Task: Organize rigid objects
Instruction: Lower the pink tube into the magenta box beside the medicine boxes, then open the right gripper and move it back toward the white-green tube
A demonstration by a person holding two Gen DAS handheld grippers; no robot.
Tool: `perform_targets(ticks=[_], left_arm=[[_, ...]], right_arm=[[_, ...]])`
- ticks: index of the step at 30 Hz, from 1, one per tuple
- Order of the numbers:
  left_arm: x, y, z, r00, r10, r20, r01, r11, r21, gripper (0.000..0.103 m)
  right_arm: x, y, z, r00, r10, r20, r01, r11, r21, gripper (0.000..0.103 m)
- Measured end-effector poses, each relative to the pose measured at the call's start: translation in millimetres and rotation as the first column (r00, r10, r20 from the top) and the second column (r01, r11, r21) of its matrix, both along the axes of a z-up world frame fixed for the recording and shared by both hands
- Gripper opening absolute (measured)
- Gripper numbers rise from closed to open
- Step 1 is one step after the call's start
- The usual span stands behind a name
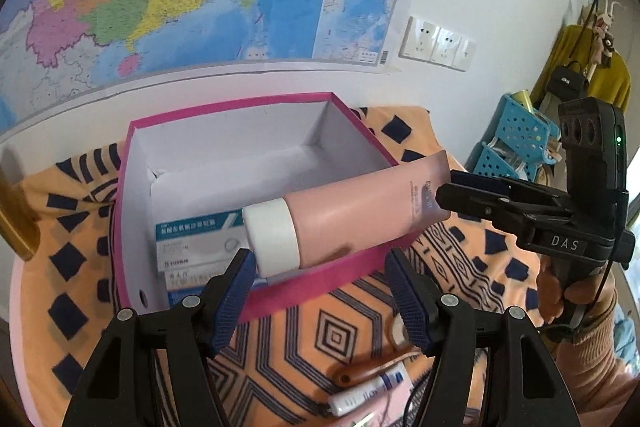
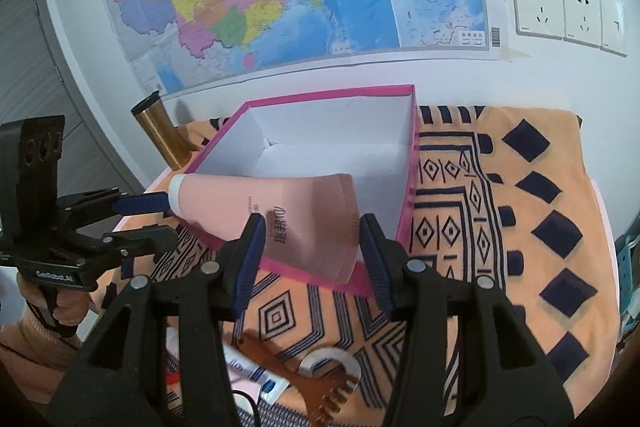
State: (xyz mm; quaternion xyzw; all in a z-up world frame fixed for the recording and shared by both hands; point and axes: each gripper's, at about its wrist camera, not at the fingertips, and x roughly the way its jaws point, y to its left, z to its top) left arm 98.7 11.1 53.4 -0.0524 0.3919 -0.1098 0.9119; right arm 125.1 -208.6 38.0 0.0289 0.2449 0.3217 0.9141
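The step in hand, as I judge it, is packing the pink tube (image 1: 352, 215) into the magenta box (image 1: 192, 119); the tube hangs over the box's near rim, its white cap (image 1: 272, 235) out to the left above the medicine cartons (image 1: 192, 243) lying in the near left corner of the box, its crimped end to the right.

The right claw (image 2: 314, 243) straddles the crimped end of the tube, a blue pad at each side; in its own view the right-hand pad seems to stand a little off the tube, so I cannot tell whether it truly grips or has just let go. The left claw (image 1: 318, 285) stands wide open with nothing in it, its fingers reaching toward the cap from the near side of the box.

The next move, I would guess, calls for lowering the tube clear of the rim and laying it flat beside the cartons; the far half of the box is bare white card and offers room.

Writing: the tube bears dark Chinese characters near the crimp; the cartons carry blue Chinese print too small to read; the right gripper's body reads "DAS", the left one's "GenRobot.AI". On the patterned cloth (image 2: 520, 187) near the grippers lie a small white tube (image 1: 364, 395) and a brown comb (image 2: 320, 379).
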Motion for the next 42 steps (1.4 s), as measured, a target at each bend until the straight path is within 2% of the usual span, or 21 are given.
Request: perform_targets(ticks=[11, 17, 27, 29, 32, 36, 42], left_arm=[[47, 7, -32, 0.993, 0.01, -0.119, -0.012, 1.0, -0.017, 0.068], [57, 11, -45, 0.985, 0.016, -0.172, -0.022, 0.999, -0.031, 0.068], [67, 16, -62, 0.969, 0.016, -0.248, -0.033, 0.997, -0.068, 0.068], [69, 15, -62, 0.968, -0.001, -0.252, -0.021, 0.996, -0.084, 0.068], [70, 12, -60, 0.971, 0.006, -0.239, -0.021, 0.998, -0.061, 0.068], [67, 13, -60, 0.974, 0.002, -0.226, -0.017, 0.998, -0.063, 0.068], [43, 17, -48, 0.989, 0.013, -0.144, -0.017, 0.999, -0.028, 0.068]], right_arm=[[45, 9, -10, 0.996, -0.04, -0.075, 0.035, 0.998, -0.056, 0.051], [59, 13, -18, 0.992, -0.053, -0.116, 0.044, 0.996, -0.083, 0.051], [64, 27, -17, 0.988, -0.094, -0.123, 0.076, 0.987, -0.144, 0.055], [65, 27, -17, 0.987, -0.095, -0.129, 0.077, 0.987, -0.142, 0.055], [65, 28, -17, 0.986, -0.102, -0.133, 0.082, 0.986, -0.146, 0.055], [63, 28, -16, 0.987, -0.092, -0.131, 0.076, 0.989, -0.128, 0.062], [52, 21, -16, 0.991, -0.059, -0.116, 0.049, 0.995, -0.085, 0.062]])
